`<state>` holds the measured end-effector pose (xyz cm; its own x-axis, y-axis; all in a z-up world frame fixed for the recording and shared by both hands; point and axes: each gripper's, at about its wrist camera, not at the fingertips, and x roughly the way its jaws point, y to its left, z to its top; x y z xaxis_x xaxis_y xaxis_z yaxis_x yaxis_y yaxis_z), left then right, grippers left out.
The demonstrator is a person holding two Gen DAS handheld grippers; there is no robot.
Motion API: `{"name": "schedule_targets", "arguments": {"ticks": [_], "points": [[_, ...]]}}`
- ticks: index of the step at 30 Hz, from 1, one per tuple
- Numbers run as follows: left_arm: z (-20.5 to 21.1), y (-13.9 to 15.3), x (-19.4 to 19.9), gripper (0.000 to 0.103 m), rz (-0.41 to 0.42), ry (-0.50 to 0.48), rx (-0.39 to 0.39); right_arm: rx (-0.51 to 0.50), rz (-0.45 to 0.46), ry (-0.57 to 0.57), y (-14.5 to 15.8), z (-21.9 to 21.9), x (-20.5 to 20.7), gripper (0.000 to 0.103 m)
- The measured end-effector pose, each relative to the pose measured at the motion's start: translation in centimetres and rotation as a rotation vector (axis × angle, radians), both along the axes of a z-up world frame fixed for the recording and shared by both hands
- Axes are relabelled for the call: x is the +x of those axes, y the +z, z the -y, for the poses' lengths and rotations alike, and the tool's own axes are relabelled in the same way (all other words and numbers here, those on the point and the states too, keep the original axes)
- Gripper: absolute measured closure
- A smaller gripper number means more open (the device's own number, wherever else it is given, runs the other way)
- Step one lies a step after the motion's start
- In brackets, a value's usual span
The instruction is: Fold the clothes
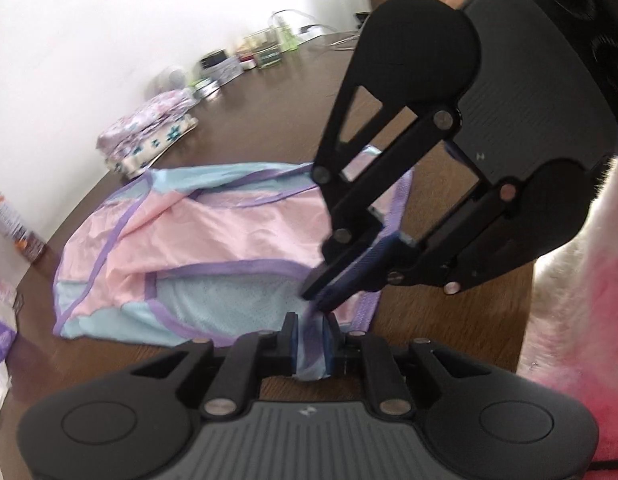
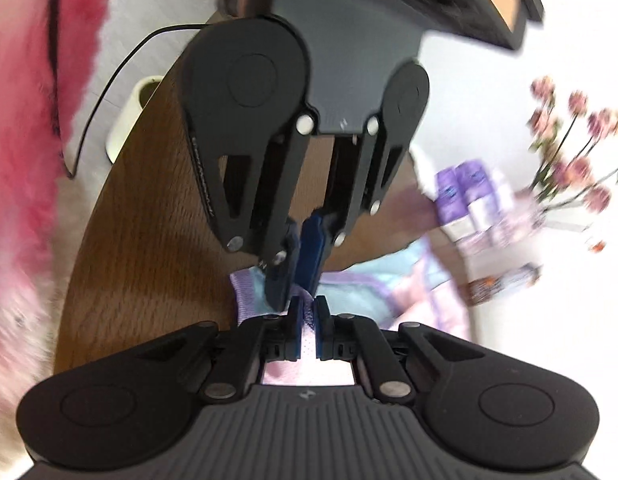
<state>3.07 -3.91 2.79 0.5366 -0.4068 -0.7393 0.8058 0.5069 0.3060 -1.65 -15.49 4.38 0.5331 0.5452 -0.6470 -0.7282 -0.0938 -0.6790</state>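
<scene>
A pink and pale-blue mesh garment with purple trim [image 1: 197, 248] lies on the dark wooden table [image 1: 269, 120]. The left gripper [image 1: 309, 344] and right gripper [image 2: 308, 334] both pinch its near edge, tips almost touching. Bare wood surrounds the cloth.

The two grippers crowd one corner of the pink, blue and purple garment [image 1: 213, 232] at the near edge of the brown wooden table [image 1: 277, 128], the left gripper [image 1: 309, 334] and right gripper [image 1: 327, 286] nearly tip to tip and each pinching fabric, with no gap to pass between them. Beyond the garment, bare wood runs open toward the far end of the table. Along the wall side of the garment stands a stack of folded floral clothes [image 1: 149, 136], then a row of jars and bottles [image 1: 245, 56]. Purple packets [image 2: 465, 194] and a bunch of pink flowers [image 2: 573, 148] hem the garment's other side. A fluffy pink sleeve [image 1: 581, 300] blocks the table's near edge.
</scene>
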Motion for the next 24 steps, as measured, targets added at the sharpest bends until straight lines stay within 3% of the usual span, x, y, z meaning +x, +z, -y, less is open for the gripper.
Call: {"name": "schedule_targets", "arguments": {"ticks": [3, 4, 8, 11, 16, 20, 24], "points": [[0.2, 0.2, -0.2, 0.094, 0.020, -0.007, 0.016, 0.012, 0.106, 0.017, -0.7, 0.1, -1.3, 0.098], [0.3, 0.2, -0.3, 0.099, 0.029, -0.005, 0.022, 0.026, 0.098, 0.001, -0.5, 0.3, -1.4, 0.098], [-0.1, 1.0, -0.9, 0.099, 0.061, 0.035, 0.010, 0.094, 0.015, -0.089, 1.2, 1.0, -1.2, 0.094], [-1.1, 1.1, -0.8, 0.099, 0.033, 0.090, -0.027, 0.167, -0.101, -0.236, 2.4, 2.5, 0.2, 0.092], [-1.7, 0.9, -0.6, 0.097, -0.008, 0.136, -0.062, 0.203, -0.148, -0.441, 1.6, 5.0, 2.2, 0.092], [-1.5, 0.3, -0.4, 0.092, -0.040, 0.136, -0.029, 0.231, -0.164, -0.552, 1.0, 6.9, 3.4, 0.091], [-1.9, -0.3, -0.2, 0.093, -0.079, 0.139, -0.036, 0.259, -0.180, -0.664, 0.3, 8.9, 4.6, 0.074]]}}
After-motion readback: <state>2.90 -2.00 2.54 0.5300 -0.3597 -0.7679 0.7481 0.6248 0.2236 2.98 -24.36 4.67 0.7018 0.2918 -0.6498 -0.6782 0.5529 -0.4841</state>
